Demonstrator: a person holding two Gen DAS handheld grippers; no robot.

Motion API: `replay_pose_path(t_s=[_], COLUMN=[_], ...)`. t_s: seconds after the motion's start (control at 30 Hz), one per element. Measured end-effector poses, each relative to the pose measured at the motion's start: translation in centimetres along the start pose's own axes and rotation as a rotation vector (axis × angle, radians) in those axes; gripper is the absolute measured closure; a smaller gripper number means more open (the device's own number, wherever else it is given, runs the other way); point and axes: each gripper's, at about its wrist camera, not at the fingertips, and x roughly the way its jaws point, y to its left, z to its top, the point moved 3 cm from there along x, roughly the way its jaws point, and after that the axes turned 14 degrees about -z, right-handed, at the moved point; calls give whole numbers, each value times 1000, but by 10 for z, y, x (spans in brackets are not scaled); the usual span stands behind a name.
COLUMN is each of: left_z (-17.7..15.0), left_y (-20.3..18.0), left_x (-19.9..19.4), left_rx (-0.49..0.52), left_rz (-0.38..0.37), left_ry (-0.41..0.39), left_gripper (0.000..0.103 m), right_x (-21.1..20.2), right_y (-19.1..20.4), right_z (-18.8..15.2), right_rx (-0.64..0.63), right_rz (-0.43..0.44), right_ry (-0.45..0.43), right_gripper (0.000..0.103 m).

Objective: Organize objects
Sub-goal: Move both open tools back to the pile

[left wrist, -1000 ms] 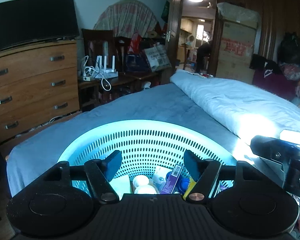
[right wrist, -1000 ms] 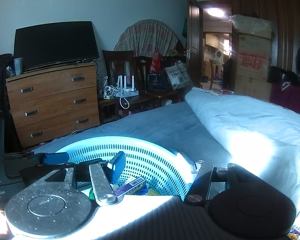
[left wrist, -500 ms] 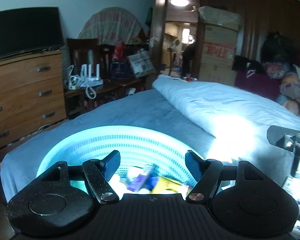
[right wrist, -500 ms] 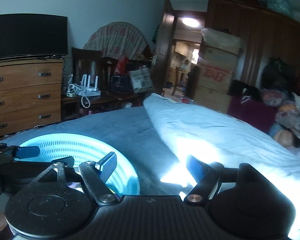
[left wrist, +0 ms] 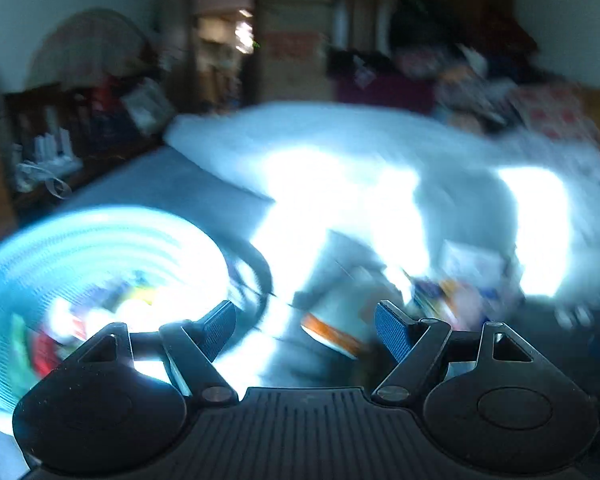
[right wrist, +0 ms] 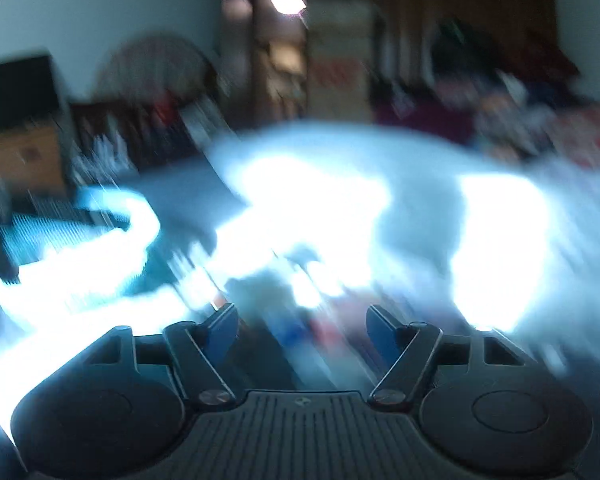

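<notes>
Beside the basket [left wrist: 100, 240], on its right on the bed [left wrist: 172, 184], lies a loose pile of small items [left wrist: 452, 296], all very blurred, so I cannot name each one. I see sth with an orange band [left wrist: 328, 334] nearest the basket, and flat packets or cards further away from it.

My left gripper [left wrist: 306, 330] points at the gap between basket and pile. Its jaws have just been opening, stand wide apart, and nothing is between them. My right gripper [right wrist: 302, 330] is over the same pile, w/ the basket rim [right wrist: 112, 204] far at its left. Its jaws have just been closing a little but are released too, nothing pinched.

The basket has already several things inside, so I judge we are mid-task, approx.

Handling, as I guess: these items look small and light. Boxes are stiff enough, so take them across the narrow sides. Thin packets are soft and maybe slippery, and the bed cover gives way under pressure, so I should pinch an edge that stands up, not press down flat.
</notes>
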Motion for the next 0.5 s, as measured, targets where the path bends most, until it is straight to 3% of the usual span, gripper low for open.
replay_pose_path(t_s=[0.1, 0.23, 0.3, 0.4, 0.5], left_z=[-23, -43, -47, -55, -62], left_y=[-20, -33, -37, -50, -55], left_x=[22, 42, 49, 55, 62], left_rx=[9, 24, 33, 70, 85], left_rz=[-64, -123, -138, -172, -203], left_ry=[68, 138, 159, 187, 209], left_gripper=[28, 29, 31, 33, 33], right_x=[14, 38, 57, 86, 87], right_y=[-43, -76, -82, -66, -57], right_z=[-53, -83, -85, -69, -48], right_rx=[7, 17, 26, 38, 52], right_rz=[-66, -105, -115, -105, -72], right_ry=[110, 151, 166, 172, 121], right_gripper=[40, 40, 42, 56, 54])
